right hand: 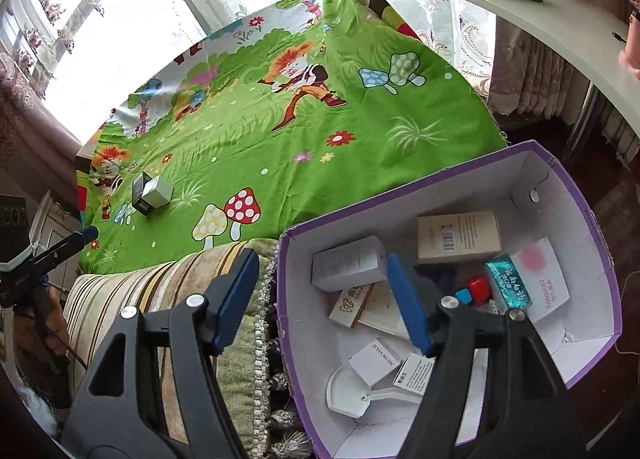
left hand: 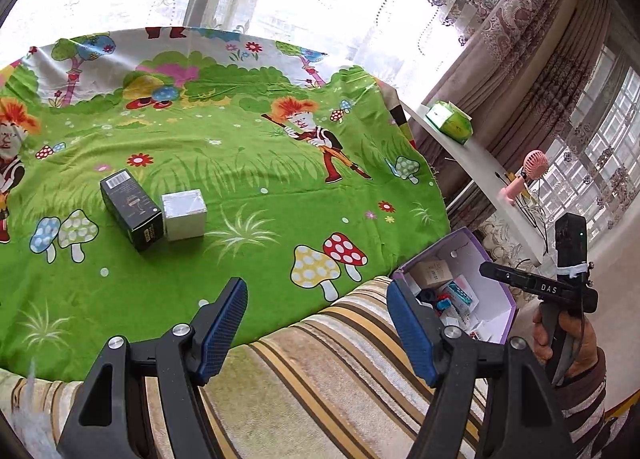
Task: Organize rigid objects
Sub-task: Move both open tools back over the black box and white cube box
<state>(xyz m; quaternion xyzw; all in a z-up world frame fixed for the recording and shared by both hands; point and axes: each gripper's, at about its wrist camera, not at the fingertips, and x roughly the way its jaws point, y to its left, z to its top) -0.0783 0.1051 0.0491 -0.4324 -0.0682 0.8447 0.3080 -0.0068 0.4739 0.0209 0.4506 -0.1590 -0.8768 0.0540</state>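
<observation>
A black carton (left hand: 130,208) and a silver-white cube box (left hand: 184,214) lie side by side on the green cartoon cloth (left hand: 256,195); they also show far off in the right wrist view, the black carton (right hand: 141,191) and the cube box (right hand: 158,190). A purple box with white inside (right hand: 576,195) stands on the right and holds several small cartons, a red and blue cube (right hand: 476,291) and a white scoop (right hand: 352,391). My left gripper (left hand: 316,333) is open and empty over the striped cushion edge. My right gripper (right hand: 320,301) is open and empty over the purple box's near left wall.
A striped cushion (left hand: 320,359) runs along the cloth's near edge. A white shelf (left hand: 480,163) at the right carries a green tissue pack (left hand: 450,119) and a pink hand fan (left hand: 524,175). Curtained windows stand behind.
</observation>
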